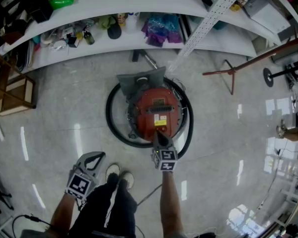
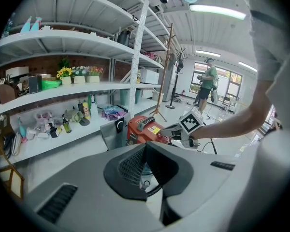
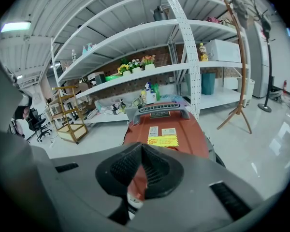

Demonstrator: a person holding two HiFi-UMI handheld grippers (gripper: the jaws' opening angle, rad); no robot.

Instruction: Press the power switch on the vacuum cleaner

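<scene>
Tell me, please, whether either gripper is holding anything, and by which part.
Nothing is held. Both the left gripper and the right gripper are shut and empty; the right one points at the red vacuum cleaner.

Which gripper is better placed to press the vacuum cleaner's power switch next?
Right. The right gripper sits over the red vacuum cleaner's near edge, fingers closed and pointing down at it. The left gripper hangs back beside the person's shoes, away from the machine.
</scene>
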